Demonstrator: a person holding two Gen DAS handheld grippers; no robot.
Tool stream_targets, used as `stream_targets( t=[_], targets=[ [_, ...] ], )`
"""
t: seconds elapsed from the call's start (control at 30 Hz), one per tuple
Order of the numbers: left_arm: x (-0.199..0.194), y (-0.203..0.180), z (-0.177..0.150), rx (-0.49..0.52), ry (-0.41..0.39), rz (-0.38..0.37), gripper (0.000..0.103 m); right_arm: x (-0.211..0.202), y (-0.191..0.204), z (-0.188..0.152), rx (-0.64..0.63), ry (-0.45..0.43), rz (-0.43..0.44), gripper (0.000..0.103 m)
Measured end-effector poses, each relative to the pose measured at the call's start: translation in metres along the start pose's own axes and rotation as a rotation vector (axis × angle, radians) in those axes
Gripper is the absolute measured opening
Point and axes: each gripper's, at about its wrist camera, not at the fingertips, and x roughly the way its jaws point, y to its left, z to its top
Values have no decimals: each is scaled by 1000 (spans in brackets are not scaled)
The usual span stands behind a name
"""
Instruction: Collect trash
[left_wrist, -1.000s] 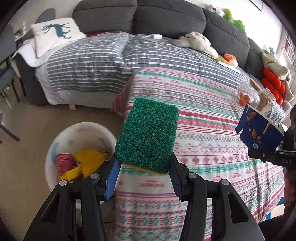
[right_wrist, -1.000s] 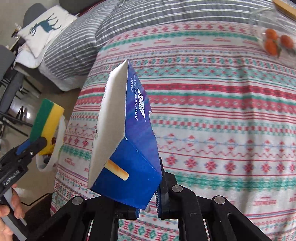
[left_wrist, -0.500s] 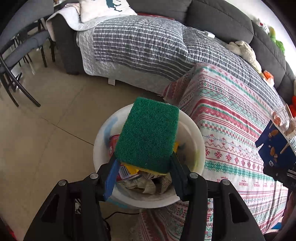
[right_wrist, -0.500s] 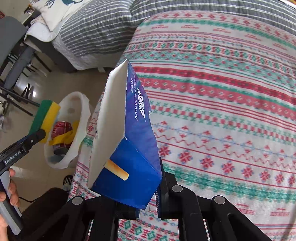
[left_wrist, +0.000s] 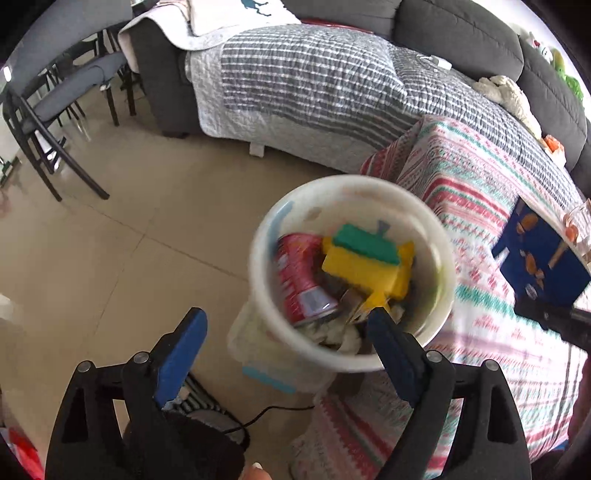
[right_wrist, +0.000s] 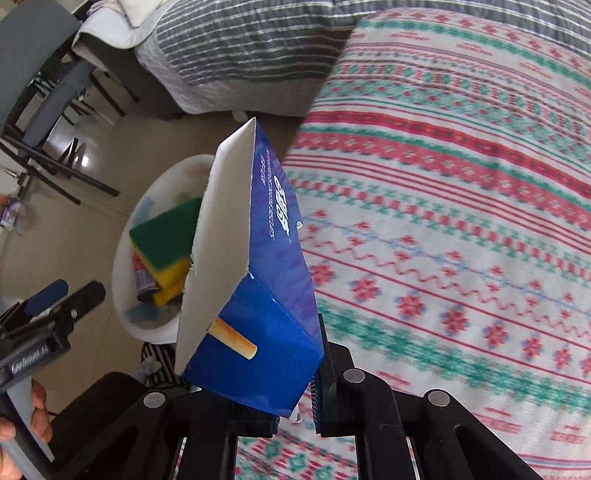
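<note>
Left gripper (left_wrist: 286, 325) fingers now spread wide, empty; half a second ago they clamped the sponge (left_wrist: 364, 260). Sponge lies in the white bin (left_wrist: 258, 280), frame centre. Right gripper (right_wrist: 295, 410) still pinches the blue box (right_wrist: 258, 325), likely next.

A blue box (right_wrist: 273, 295) is clamped in the right gripper (right_wrist: 295, 417), tilted, its white side turned leftward. Behind it a white bin (right_wrist: 129, 229) is seen on the floor, with a sponge (right_wrist: 166, 236) and a can (right_wrist: 142, 277) inside. The left gripper (right_wrist: 62, 291) is seen spread beside the bin.
</note>
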Motion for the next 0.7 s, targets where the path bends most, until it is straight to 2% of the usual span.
stream_targets(
  t=[0.3, 0.33, 0.4, 0.43, 0.47, 0.53, 0.7],
  targets=[
    [-10, 40, -16, -4, -27, 51, 91, 46, 49, 13, -61, 34, 46, 12],
    [-10, 43, -17, -7, -26, 51, 91, 46, 52, 14, -70, 17, 40, 16],
    [-10, 48, -18, -12, -23, 49, 91, 45, 58, 17, -96, -26, 58, 17],
    [-10, 49, -19, -13, -21, 49, 91, 46, 58, 18, -93, -34, 79, 25],
    [-10, 50, -20, -13, -20, 50, 91, 48, 57, 19, -83, -35, 93, 44],
    [-9, 50, -21, -11, -18, 52, 91, 47, 54, 18, -72, -51, 88, 60],
    [-13, 42, -21, -6, -20, 35, 91, 29, 47, 12, -61, -75, 75, 60]
  ],
)
